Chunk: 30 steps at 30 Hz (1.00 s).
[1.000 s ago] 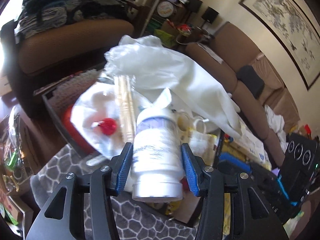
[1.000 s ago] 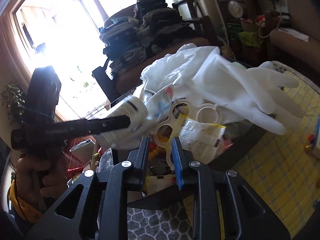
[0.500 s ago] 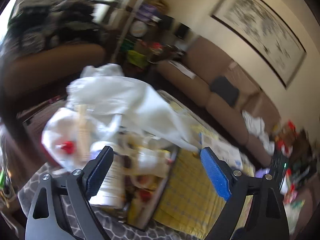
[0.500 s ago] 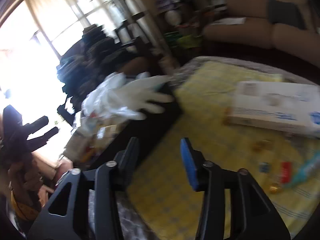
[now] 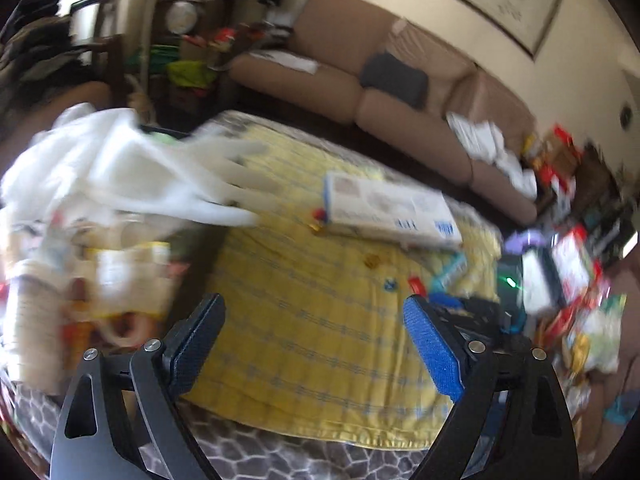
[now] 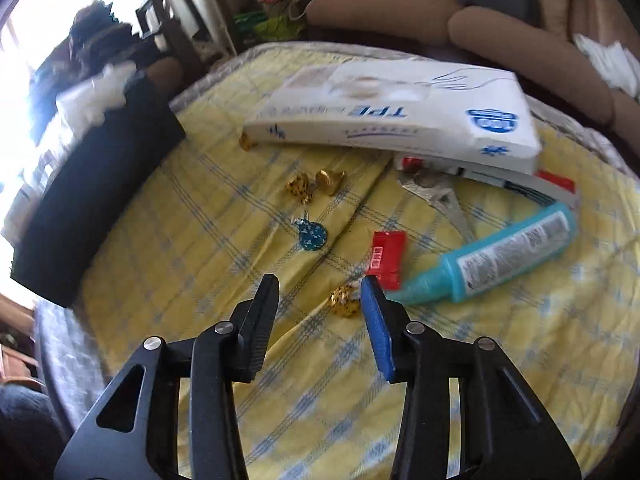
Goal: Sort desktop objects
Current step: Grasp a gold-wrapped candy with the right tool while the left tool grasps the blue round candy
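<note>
My left gripper [image 5: 312, 316] is open and empty above the yellow checked cloth [image 5: 304, 320]. The black bin [image 6: 92, 200] at the left is piled with a white glove [image 5: 168, 176], a white bottle [image 5: 36, 328] and packets. My right gripper [image 6: 320, 292] is open and empty, low over the cloth [image 6: 208, 240], with a gold wrapped candy [image 6: 344, 300] just ahead between the fingers. A red packet [image 6: 386, 258], a teal tube [image 6: 496, 256], a blue wrapper [image 6: 312, 234], two gold candies [image 6: 316, 184] and a white glove box [image 6: 400, 116] lie beyond.
A brown sofa [image 5: 400, 96] runs behind the table. Cluttered shelves [image 5: 188, 40] stand at the back left. Boxes and packets [image 5: 560, 264] crowd the right side. Metal scissors [image 6: 440, 196] lie beside the glove box.
My left gripper let go of the white bottle into the bin, opened wide and swung right. My right gripper opened, swung right away from the bin and dropped toward the candies.
</note>
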Tool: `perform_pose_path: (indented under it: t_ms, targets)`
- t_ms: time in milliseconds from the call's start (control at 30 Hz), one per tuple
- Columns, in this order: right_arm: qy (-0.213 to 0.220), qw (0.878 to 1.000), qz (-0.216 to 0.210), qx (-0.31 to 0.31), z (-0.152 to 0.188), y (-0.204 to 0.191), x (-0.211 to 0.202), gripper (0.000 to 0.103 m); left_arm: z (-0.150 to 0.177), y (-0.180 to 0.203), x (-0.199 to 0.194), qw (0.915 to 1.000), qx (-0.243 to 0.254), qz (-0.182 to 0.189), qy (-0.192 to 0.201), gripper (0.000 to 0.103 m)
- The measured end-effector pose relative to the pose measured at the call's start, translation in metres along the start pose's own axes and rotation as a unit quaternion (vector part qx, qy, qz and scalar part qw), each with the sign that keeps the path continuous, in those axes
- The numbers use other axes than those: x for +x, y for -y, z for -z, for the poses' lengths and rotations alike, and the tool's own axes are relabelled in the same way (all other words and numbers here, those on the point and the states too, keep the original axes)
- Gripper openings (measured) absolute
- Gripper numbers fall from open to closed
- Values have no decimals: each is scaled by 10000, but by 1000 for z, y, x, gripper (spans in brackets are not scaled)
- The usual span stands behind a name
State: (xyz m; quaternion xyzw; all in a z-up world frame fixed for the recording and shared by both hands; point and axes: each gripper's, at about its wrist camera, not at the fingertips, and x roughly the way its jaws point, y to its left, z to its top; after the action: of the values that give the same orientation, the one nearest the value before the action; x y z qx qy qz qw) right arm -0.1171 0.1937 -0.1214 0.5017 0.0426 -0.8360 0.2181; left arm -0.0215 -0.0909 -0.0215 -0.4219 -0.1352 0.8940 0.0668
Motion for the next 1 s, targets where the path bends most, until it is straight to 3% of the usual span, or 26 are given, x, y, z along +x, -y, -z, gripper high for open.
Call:
perform_pose_path:
  t_ms: [133,233,367,467,600,767,900,1000]
  targets:
    - [-367,9974,419,-466,5,-8,31,40,8,42,45,9953,697,-482,-460,93]
    - [-203,9972,440,-571,7,-6,29,24,9,72,81,9884,1206,-636,-661,93]
    - [97,9998,-159,47,8,22,13,21,9,93,123,9839,1515,-363,-876,93]
    - [309,9987,-280,280,12,39,-3,21,8,100,155,9828,1577,-231,-935,93]
    - [756,9912,-784,745,10,55,-28,21,6,109,187,9838,1533,79,-927,93]
    - [756,9867,-774,1217,19,80,-30,21,3,118,219,9848,1416,337,-942,93]
    - [853,9818,-942,1411,21,81,-35,21,6,130,228,9826,1611,431,-819,93]
    - [945,9815,-1036,1302,18,74,-37,21,11,135,233,9767,1849,739,-803,80]
